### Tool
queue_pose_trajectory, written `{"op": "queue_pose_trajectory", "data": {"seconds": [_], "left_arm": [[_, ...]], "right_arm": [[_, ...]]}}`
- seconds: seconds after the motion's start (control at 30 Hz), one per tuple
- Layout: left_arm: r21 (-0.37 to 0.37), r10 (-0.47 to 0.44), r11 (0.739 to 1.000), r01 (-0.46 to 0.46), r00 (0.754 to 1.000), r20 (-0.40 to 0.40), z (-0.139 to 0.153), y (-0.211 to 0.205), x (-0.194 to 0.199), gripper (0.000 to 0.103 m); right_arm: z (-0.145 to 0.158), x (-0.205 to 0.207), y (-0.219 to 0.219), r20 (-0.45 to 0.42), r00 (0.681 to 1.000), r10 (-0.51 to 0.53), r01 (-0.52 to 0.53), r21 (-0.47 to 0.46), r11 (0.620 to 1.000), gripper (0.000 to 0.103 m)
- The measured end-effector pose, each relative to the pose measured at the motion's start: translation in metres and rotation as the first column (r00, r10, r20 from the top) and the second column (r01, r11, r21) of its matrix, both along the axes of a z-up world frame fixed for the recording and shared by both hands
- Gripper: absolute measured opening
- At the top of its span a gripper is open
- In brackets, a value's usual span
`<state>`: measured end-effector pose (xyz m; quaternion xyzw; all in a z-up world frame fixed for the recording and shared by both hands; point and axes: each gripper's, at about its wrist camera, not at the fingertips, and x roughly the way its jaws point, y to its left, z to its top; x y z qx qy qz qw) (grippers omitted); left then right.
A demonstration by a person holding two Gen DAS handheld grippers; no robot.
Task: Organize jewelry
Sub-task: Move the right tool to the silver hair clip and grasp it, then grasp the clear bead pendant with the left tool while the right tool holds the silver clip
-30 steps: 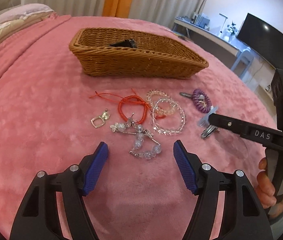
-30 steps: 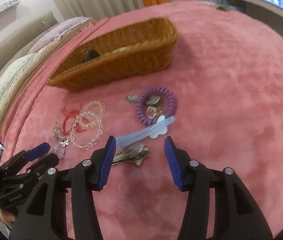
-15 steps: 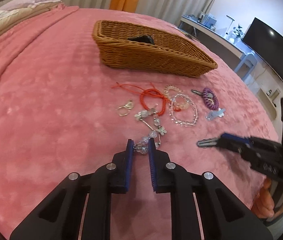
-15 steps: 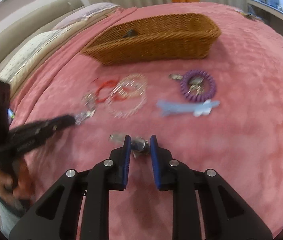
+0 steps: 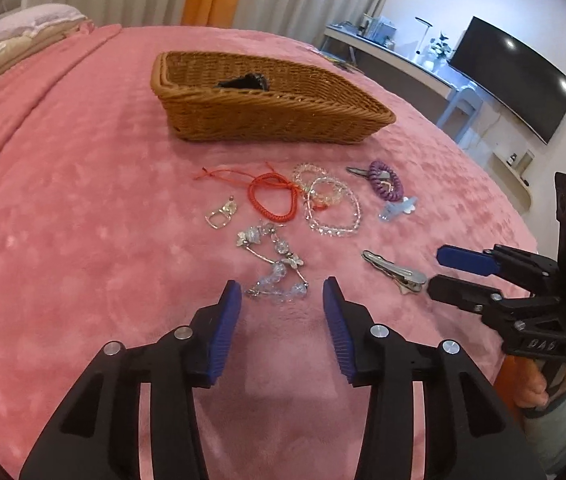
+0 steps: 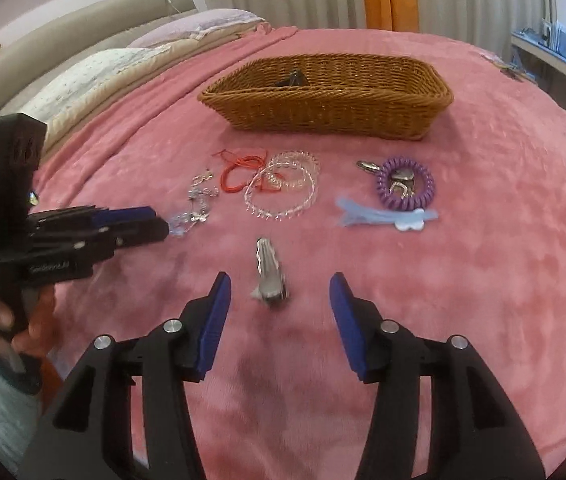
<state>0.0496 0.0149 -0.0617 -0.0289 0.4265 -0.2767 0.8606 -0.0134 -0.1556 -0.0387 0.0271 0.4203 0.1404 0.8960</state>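
Both sets of fingers have just reopened, nothing clamped: silver metal hair clip [image 6: 269,276] lies on pink bed blanket [image 6: 483,280] between right gripper [image 6: 279,308] fingers, long axis pointing away; blue-bead butterfly bracelet [image 5: 277,268] just ahead of left gripper [image 5: 281,312].

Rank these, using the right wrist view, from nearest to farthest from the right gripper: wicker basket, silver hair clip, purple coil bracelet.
From the right gripper:
1. Silver hair clip, lying between the open jaws.
2. Purple coil bracelet, farther back, to the right.
3. Wicker basket, at the back of the pink blanket.
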Motion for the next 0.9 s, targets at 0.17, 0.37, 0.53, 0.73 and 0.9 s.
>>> {"op": "queue_pose_trajectory", "data": {"seconds": [0.17,0.37,0.53,0.73,0.9], "left_arm": [[0.038,0.016,0.999,-0.016,1.000,0.005,-0.008,-0.012,0.002,0.041],[0.065,0.040,0.997,-0.041,0.999,0.024,-0.010,-0.016,0.004,0.041],[0.082,0.058,0.995,-0.061,0.997,0.045,-0.011,-0.019,0.004,0.041],[0.108,0.063,0.992,-0.069,0.996,0.059,-0.011,-0.025,0.003,0.041],[0.094,0.073,0.993,-0.078,0.996,0.050,-0.011,-0.025,0.005,0.041]], "right_arm": [[-0.014,0.003,0.013,0.032,0.999,-0.018,0.021,-0.078,0.997,0.042],[-0.018,0.005,0.020,0.061,0.998,-0.035,0.043,-0.122,0.992,0.028],[-0.020,0.004,0.026,0.089,0.994,-0.055,0.070,-0.169,0.983,0.019],[-0.019,0.001,0.015,0.102,0.989,-0.106,0.121,-0.152,0.981,0.019],[-0.019,0.000,-0.001,0.116,0.973,-0.202,0.219,-0.165,0.962,0.019]]}}
